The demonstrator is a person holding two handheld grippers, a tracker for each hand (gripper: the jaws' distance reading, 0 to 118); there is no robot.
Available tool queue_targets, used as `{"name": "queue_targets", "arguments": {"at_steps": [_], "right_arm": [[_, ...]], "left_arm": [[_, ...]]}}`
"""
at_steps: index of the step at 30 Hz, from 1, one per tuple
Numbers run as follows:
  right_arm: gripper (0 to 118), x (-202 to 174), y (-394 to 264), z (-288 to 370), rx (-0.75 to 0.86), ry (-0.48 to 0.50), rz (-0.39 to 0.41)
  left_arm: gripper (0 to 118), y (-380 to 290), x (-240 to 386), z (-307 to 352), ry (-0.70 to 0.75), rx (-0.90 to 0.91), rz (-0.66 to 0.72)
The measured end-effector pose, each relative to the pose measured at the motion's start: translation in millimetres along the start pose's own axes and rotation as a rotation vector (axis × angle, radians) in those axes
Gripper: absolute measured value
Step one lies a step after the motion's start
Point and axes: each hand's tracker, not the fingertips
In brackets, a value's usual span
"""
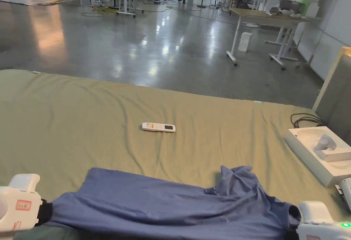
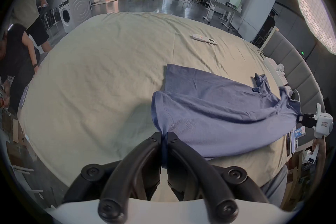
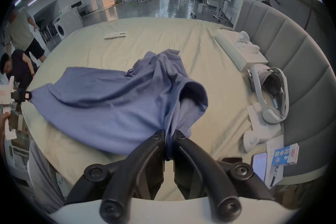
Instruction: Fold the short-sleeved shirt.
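A blue short-sleeved shirt [image 1: 164, 203] lies stretched across the near edge of a bed covered by an olive sheet [image 1: 103, 114]. My left gripper [image 2: 164, 134] is shut on the shirt's left edge [image 2: 200, 118], and its black jaws pinch the fabric. My right gripper [image 3: 169, 132] is shut on bunched cloth beside a sleeve opening [image 3: 189, 100]. In the head view the left gripper [image 1: 46, 213] sits at the bottom left and the right gripper [image 1: 291, 230] at the bottom right. The shirt's far right part is rumpled [image 1: 240, 179].
A white remote [image 1: 158, 127] lies mid-bed beyond the shirt. A white box with a controller [image 1: 320, 151] and a headset [image 3: 271, 98] sit at the right by the grey headboard [image 3: 291, 49]. Two people [image 2: 21, 57] stand at the bed's left side.
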Motion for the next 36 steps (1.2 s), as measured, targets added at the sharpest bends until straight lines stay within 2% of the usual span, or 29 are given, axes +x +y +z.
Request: {"name": "queue_targets", "arguments": {"at_steps": [6, 11, 19, 21, 22, 23, 24, 25, 28, 29, 32, 36], "right_arm": [[7, -11, -76, 11, -0.111, 0.021, -0.019], [7, -20, -136, -8, -0.214, -0.01, -0.058], [8, -43, -154, -36, -0.224, -0.102, 0.001], [19, -45, -153, -32, -0.221, -0.116, 0.01], [32, -43, -151, -29, -0.216, -0.131, 0.011], [54, -45, -148, -22, -0.202, -0.16, 0.021], [61, -46, -144, -16, -0.18, -0.204, 0.036], [61, -48, -138, -6, -0.146, -0.236, 0.049], [63, -52, -112, 25, 0.011, -0.24, 0.023], [67, -54, -101, 35, 0.076, -0.201, 0.003], [71, -64, -72, 57, 0.271, -0.097, -0.034], [71, -91, -41, 74, 0.514, -0.076, -0.013]], "left_arm": [[7, -65, -17, 16, 0.002, -0.074, 0.014], [7, -118, -24, -8, 0.036, -0.208, 0.006], [7, -134, -20, -43, 0.1, -0.244, -0.037], [9, -134, -21, -42, 0.1, -0.238, -0.045], [14, -132, -22, -40, 0.096, -0.236, -0.045], [23, -130, -23, -36, 0.09, -0.231, -0.04], [27, -127, -23, -32, 0.086, -0.224, -0.035], [27, -125, -22, -25, 0.086, -0.205, -0.03], [34, -110, -13, -2, 0.045, -0.032, -0.05], [41, -104, -7, 9, 0.031, 0.039, -0.059], [43, -85, 14, 30, 0.004, 0.228, -0.084], [43, -64, 48, 48, 0.01, 0.438, -0.11]]}}
